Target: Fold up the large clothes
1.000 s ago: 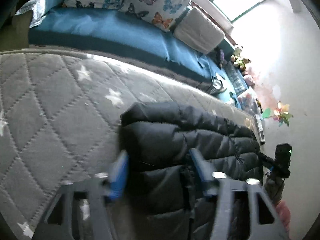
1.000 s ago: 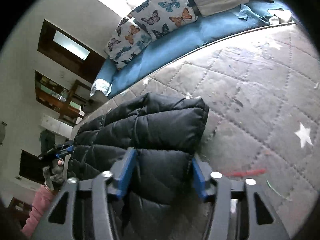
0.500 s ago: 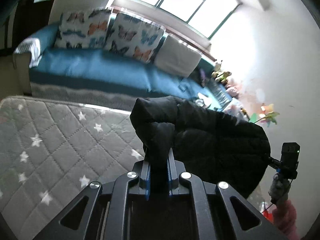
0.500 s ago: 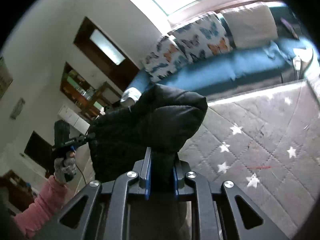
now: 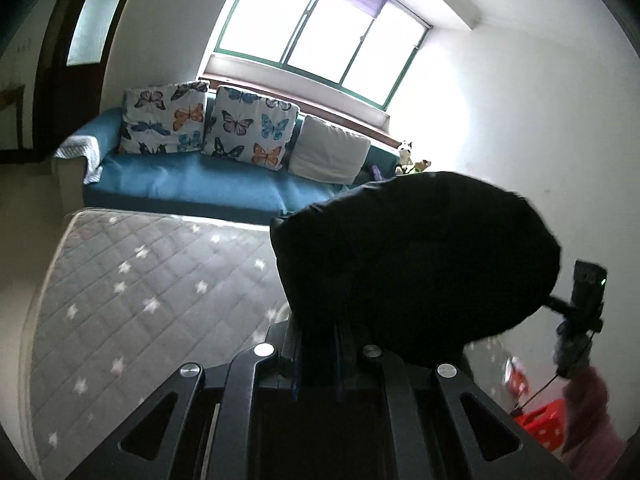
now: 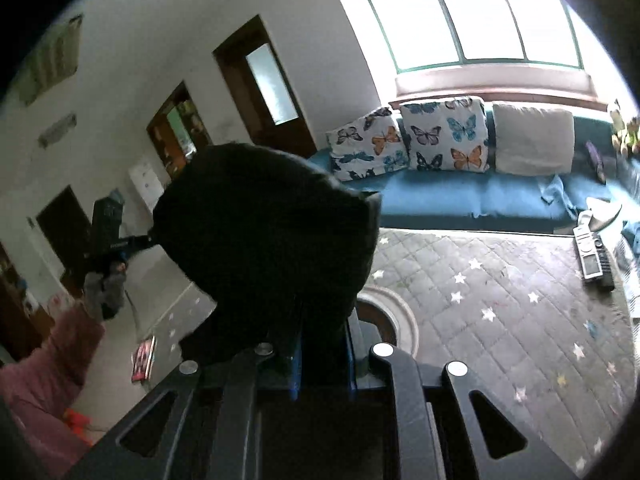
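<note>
Grey star-quilted mattress fills the near floor, blue sofa along its far edge under the window. Two butterfly cushions and a plain one lean on the sofa back. Black jacket is up in the air above the mattress, bunched into a dark lump, held from both ends. Left gripper has its blue fingers pressed close, pinching a jacket fold. Right gripper likewise, fingers near together on jacket cloth. Remotes lie on the mattress's far right edge. Red crate sits on the floor at right, near a pink sleeve.
</note>
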A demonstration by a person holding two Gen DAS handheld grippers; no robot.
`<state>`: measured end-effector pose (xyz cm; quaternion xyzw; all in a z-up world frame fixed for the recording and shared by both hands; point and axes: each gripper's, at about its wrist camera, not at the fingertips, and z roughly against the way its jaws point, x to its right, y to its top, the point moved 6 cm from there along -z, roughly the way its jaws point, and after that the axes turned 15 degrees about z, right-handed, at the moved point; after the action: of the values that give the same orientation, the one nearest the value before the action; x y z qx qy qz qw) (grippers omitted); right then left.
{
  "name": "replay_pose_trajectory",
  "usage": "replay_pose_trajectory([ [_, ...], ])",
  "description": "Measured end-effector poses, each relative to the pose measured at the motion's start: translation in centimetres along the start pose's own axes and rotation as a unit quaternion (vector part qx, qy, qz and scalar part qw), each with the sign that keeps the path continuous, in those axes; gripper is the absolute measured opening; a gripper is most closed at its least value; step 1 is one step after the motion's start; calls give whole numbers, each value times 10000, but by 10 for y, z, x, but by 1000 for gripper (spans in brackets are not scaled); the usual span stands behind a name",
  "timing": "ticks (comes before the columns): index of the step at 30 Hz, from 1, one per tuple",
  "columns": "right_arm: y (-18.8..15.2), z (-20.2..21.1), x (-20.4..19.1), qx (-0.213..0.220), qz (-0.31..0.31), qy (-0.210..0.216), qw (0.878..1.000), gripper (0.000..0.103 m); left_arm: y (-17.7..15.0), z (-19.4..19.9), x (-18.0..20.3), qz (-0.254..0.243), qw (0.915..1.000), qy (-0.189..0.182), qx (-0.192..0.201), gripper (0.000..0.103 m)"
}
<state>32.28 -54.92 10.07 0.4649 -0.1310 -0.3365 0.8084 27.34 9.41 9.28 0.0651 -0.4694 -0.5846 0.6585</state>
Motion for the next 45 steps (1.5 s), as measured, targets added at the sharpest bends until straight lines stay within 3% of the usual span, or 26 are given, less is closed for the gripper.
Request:
replay_pose_trajectory([
  [6, -56, 13, -43, -176, 95, -36, 9998, 19, -101, 56, -23, -38, 9999, 97, -124, 12],
  [11, -112, 10, -75, -434, 142, 24, 9990, 19, -186, 69, -53, 26, 9993, 230, -306, 12],
  [16, -161, -9, -95, -735, 395, -122, 9964, 20, -263, 70, -91, 386, 9972, 393, -510, 11],
  [18, -176, -18, -97, -803, 467, -172, 9955, 20, -289, 71, -109, 591, 9958, 450, -538, 2],
  [24, -183, -29, -92, -877, 514, -262, 9945, 20, -340, 79, -166, 1523, 9839, 682, -637, 2],
  [28, -187, -29, -107, -1132, 944, -498, 9878, 20, -323, 119, -157, 1439, 9862, 802, -194, 2],
  [32, -199, -35, -114, -1307, 1199, -646, 9820, 20, -292, 161, -99, 1220, 9915, 441, 138, 2],
  [35, -208, -37, -117, -1343, 1258, -683, 9805, 20, -273, 165, -39, 816, 9964, 139, 208, 2],
  [38, -211, -37, -119, -1343, 1328, -748, 9792, 20, -257, 139, 20, 516, 9982, -306, 4, 3],
  [41, -214, -39, -126, -1388, 1498, -876, 9750, 20, -244, 95, 62, 575, 9959, -518, -461, 3],
  [43, -217, -40, -130, -1406, 1594, -943, 9726, 20, -235, 53, 85, 610, 9937, -509, -792, 3],
  [45, -218, -40, -131, -1412, 1623, -961, 9718, 20, -231, 12, 106, 336, 9941, -332, -975, 3],
])
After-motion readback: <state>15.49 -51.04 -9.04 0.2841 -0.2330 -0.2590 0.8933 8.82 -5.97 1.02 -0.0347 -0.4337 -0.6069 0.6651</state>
